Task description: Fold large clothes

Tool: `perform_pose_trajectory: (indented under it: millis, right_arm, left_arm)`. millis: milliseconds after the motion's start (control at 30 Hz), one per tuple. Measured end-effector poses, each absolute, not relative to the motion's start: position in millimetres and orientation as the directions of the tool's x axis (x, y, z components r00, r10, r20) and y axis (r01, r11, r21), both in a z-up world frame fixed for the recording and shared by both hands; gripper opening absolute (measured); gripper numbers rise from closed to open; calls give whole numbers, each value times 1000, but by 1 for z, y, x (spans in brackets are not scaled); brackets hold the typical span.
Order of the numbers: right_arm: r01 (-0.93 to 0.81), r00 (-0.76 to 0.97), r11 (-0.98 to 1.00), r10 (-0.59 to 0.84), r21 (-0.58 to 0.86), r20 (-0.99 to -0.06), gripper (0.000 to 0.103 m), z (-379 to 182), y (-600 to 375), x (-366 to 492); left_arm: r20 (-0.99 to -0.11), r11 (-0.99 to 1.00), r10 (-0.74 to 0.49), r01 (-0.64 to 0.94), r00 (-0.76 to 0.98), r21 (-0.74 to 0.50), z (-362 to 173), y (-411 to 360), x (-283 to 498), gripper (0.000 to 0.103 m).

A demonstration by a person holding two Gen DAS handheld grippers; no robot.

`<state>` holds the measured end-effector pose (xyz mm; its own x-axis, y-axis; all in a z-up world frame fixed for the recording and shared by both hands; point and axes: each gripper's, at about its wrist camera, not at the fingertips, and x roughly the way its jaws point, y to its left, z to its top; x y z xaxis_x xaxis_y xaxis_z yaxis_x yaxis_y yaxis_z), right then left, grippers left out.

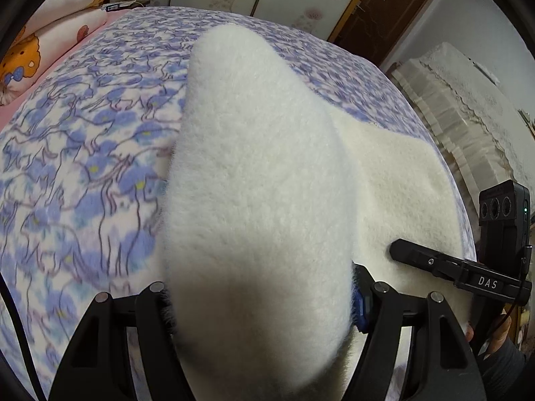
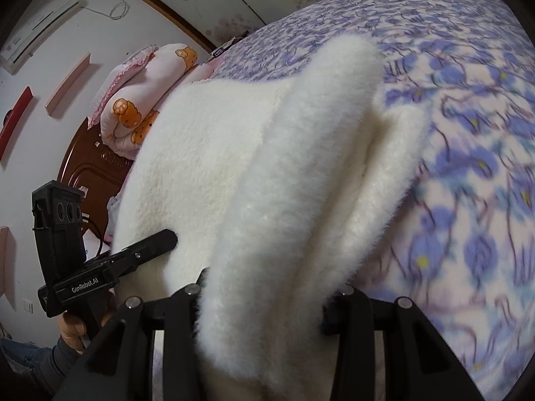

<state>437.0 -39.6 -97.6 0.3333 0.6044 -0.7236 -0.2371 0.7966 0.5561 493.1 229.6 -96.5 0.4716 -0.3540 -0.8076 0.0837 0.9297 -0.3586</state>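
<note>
You hold the white fleece garment (image 1: 254, 167) clamped between the fingers of both the left gripper (image 1: 264, 300) and the right gripper (image 2: 264, 304), its thick fold running straight ahead of each over the floral bedspread (image 1: 83, 153), neither hand nearer.

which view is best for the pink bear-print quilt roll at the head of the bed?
Right wrist view: the bear-print quilt roll shows nearly whole, with its frilled edge, against the dark headboard, partly behind the white fleece garment. The left wrist view catches only part of it, at the top-left corner and cut by the lens rim.
</note>
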Motion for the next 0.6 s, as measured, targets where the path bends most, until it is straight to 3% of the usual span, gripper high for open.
perform_pose_trajectory:
  millis: [200, 267, 300, 367, 467, 600]
  right_arm:
    - [-153, 312, 814, 578, 560, -755, 44, -162, -30, 489]
    - [-108, 290, 821, 565, 561, -772, 64, -193, -38, 497]
    - [-92, 285, 799, 593, 594, -753, 66, -199, -43, 497]
    - [-97, 264, 792, 605, 603, -752, 66, -196, -46, 497]
    - [-169, 280, 857, 516, 488, -810, 66, -174, -41, 489]
    - [-180, 338, 906, 423, 383, -841, 66, -141, -45, 468]
  left_arm:
    - [-839, 936, -339, 65, 426, -345, -172, 248, 551, 72]
    - [-832, 915, -374, 20, 410, -402, -199, 260, 557, 83]
    - [-817, 902, -398, 16, 418, -431, -204, 266, 557, 85]
    - [-811, 898, -403, 15, 423, -439, -202, 269, 554, 85]
    - [-831, 920, -355, 4, 428, -391, -190, 267, 547, 85]
    - [-822, 960, -229, -21, 522, -281, -150, 266, 523, 84]
